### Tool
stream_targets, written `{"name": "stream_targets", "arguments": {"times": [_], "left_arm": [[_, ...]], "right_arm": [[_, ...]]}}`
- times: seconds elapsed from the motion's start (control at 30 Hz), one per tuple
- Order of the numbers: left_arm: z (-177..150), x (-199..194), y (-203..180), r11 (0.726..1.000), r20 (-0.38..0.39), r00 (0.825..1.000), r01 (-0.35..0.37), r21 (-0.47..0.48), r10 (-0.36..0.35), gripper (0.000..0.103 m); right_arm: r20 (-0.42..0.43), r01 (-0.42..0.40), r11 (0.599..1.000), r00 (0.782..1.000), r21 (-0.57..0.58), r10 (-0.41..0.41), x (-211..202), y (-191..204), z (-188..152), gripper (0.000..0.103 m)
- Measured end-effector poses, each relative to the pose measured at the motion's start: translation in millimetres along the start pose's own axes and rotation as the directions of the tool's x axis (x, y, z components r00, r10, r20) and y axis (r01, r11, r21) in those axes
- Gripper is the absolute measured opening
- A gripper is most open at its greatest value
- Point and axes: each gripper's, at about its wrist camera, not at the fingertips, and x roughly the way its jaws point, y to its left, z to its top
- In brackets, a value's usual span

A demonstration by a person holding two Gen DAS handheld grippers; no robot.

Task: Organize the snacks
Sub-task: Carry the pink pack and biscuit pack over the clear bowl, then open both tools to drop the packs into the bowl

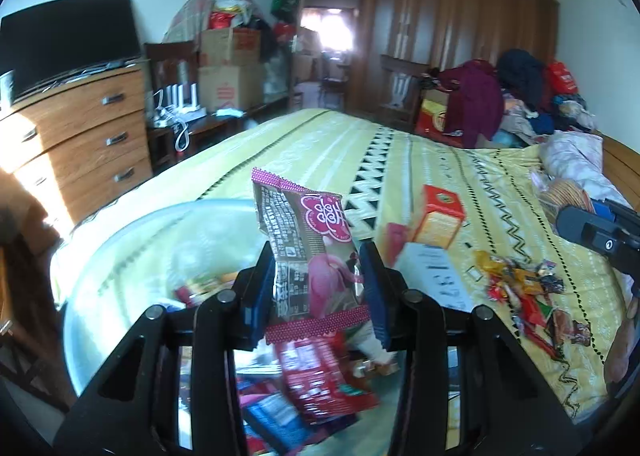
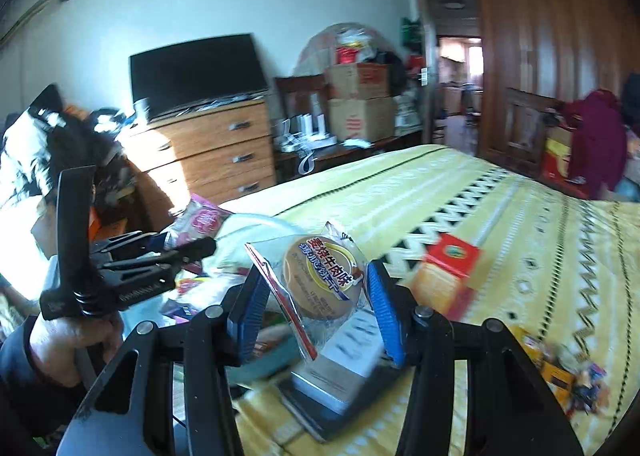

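Note:
My left gripper is shut on a pink and brown snack packet, held upright above a clear plastic tub with several snack packs inside. My right gripper is shut on a clear-wrapped round biscuit pack, held above the bed near the tub. The left gripper with its pink packet shows at the left of the right wrist view. The right gripper shows at the right edge of the left wrist view.
On the yellow patterned bedspread lie a red and orange box, a white box and a heap of small wrapped candies. A wooden dresser with a TV, stacked cartons and a wardrobe stand around the bed.

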Motion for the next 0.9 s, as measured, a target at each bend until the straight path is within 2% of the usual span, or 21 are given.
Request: {"name": "stream_targets", "arguments": {"times": [0.1, 0.4, 0.77, 0.9], "left_arm": [[-3, 2, 12, 1.000, -0.013, 1.000, -0.014, -0.022, 0.013, 0.042], [-12, 2, 39, 0.998, -0.043, 0.999, -0.020, -0.055, 0.018, 0.042], [-12, 9, 53, 0.998, -0.068, 0.998, -0.023, -0.058, 0.019, 0.042], [-13, 12, 56, 0.998, -0.080, 0.996, -0.037, -0.058, 0.032, 0.046]], "right_arm": [[-0.031, -0.045, 0.999, 0.999, -0.025, 0.044, 24, 25, 7, 0.053], [-0.098, -0.112, 0.993, 0.989, -0.035, 0.109, 73, 53, 10, 0.053], [-0.137, -0.134, 0.991, 0.982, -0.025, 0.129, 95, 59, 6, 0.054], [-0.145, -0.138, 0.990, 0.980, -0.021, 0.134, 98, 61, 4, 0.055]]}}
